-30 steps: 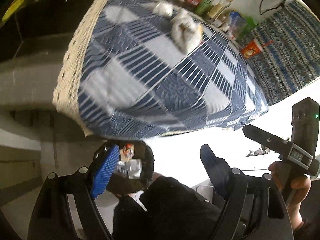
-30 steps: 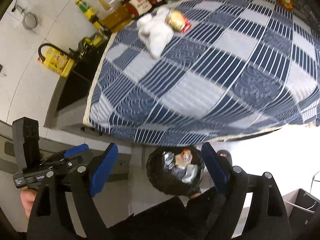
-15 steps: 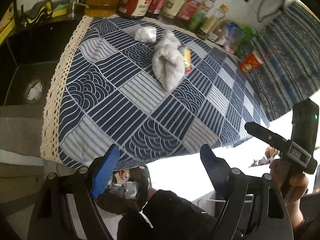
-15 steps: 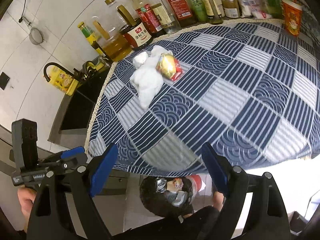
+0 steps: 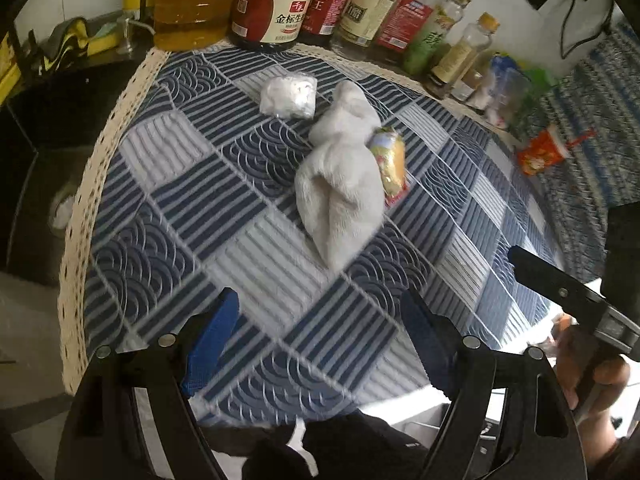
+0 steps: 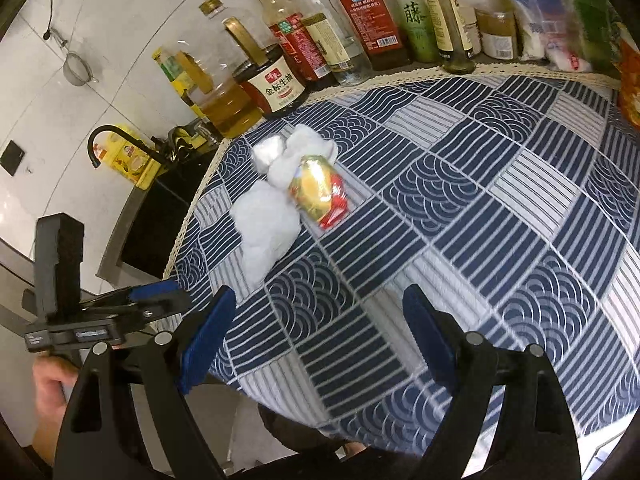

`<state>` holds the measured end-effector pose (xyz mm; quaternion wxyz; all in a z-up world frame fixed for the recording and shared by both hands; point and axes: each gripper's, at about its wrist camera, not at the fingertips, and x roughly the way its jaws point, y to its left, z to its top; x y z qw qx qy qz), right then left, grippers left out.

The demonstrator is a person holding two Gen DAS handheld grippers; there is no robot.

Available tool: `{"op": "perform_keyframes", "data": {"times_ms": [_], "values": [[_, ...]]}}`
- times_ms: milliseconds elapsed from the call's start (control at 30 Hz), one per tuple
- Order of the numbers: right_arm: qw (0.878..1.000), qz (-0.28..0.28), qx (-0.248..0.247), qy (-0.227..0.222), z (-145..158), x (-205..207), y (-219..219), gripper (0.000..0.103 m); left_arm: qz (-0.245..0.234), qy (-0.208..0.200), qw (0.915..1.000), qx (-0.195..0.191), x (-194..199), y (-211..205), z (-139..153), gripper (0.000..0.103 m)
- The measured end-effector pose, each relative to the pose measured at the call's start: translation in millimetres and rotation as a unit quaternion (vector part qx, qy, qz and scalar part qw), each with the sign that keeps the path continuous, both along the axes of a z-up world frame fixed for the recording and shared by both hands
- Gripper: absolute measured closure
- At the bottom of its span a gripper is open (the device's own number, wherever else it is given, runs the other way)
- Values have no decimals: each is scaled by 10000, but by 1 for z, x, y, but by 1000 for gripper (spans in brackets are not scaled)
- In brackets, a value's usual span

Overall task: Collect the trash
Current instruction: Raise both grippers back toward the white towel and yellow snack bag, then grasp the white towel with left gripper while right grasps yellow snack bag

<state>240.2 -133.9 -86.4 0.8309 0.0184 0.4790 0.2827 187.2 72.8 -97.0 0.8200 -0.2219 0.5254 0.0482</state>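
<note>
A crumpled white cloth (image 5: 340, 184) lies on the blue patterned tablecloth (image 5: 248, 264). A yellow-red snack wrapper (image 5: 390, 162) rests against its right side, and a small clear bag of white stuff (image 5: 288, 94) lies behind it. The same cloth (image 6: 266, 220), wrapper (image 6: 320, 192) and bag (image 6: 267, 152) show in the right wrist view. My left gripper (image 5: 320, 344) is open and empty above the table's near edge. My right gripper (image 6: 320, 340) is open and empty, also short of the trash. The bin is out of view.
Several sauce and oil bottles (image 5: 276, 8) line the back of the table, also in the right wrist view (image 6: 280, 80). A red snack cup (image 5: 540, 154) stands at the right. A dark sink (image 6: 160, 220) with a black tap (image 6: 108, 140) lies to the left.
Both grippers rose and tilted up from the black trash bin on the floor to face the tabletop. The bin dropped out of view. The trash on the table appears nearer.
</note>
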Motion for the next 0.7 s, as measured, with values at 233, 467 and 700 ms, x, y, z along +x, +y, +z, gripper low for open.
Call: {"op": "perform_keyframes", "data": {"times_ms": [233, 467, 700], "values": [[9998, 139, 88, 138, -6, 37, -9, 18, 49, 218, 9997, 32, 47, -2, -10, 22], [9996, 246, 130, 106, 0, 60, -11, 18, 75, 475, 9985, 251, 82, -7, -25, 22], [9991, 341, 186, 197, -4, 73, -11, 18, 202, 510, 9981, 277, 95, -5, -29, 24]]}}
